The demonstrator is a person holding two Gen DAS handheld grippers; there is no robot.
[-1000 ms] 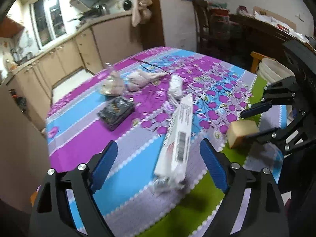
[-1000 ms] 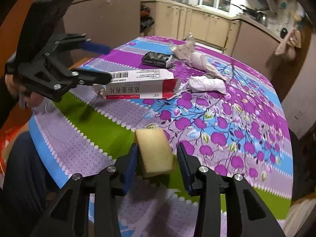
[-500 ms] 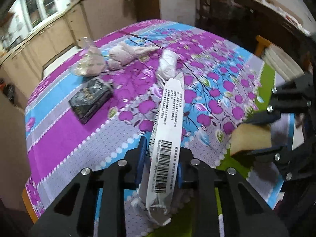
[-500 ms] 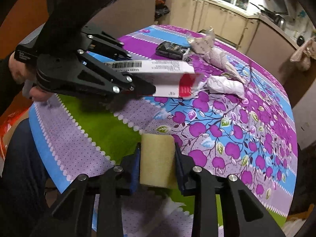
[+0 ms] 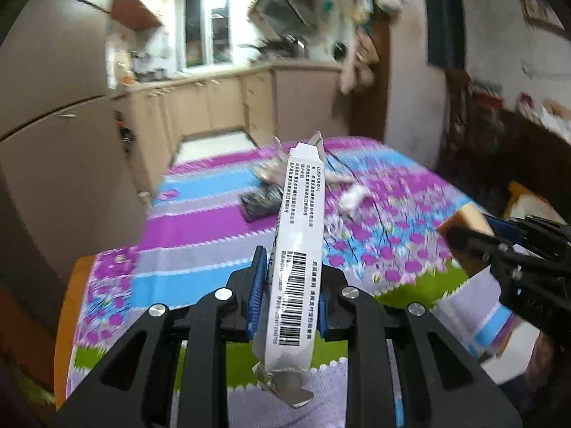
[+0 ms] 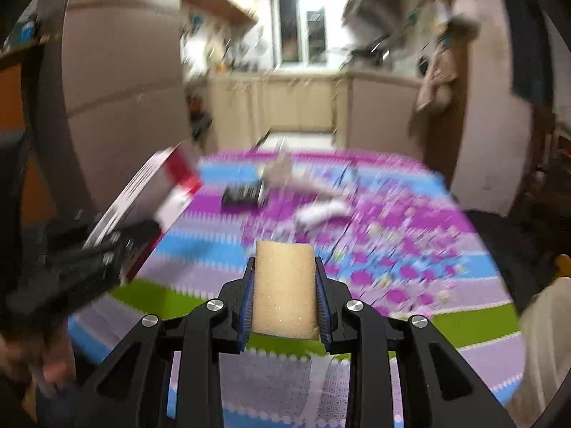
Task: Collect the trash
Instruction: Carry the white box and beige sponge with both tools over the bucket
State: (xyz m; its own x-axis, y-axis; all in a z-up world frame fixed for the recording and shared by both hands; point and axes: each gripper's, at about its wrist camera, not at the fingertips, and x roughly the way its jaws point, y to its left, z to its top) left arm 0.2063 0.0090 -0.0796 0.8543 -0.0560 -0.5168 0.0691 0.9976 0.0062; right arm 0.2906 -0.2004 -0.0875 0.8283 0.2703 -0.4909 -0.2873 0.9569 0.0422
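Both loads now off the desk (image 5: 200, 221), lifted since a second ago: left gripper (image 5: 289, 306), fingers clamped on the long white carton (image 5: 299, 235), right gripper (image 6: 284, 296) on the tan sponge (image 6: 284, 285). Both ready for disposal. Black packet (image 6: 242, 196) and crumpled wrappers (image 6: 321, 210) remain mid-desk. No bin visible.

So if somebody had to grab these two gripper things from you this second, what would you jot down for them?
Left gripper: jaws shut on the long white carton, lifted clear of the table.
Right gripper: jaws shut on the tan sponge block, also held above the table.
Done: both pieces picked up.
Left on the tablecloth: black packet, white crumpled wrapper, and a clear crumpled bag behind them; details are blurred.
Next, probably: drop both items in a bin (none in view), then return for the rest.
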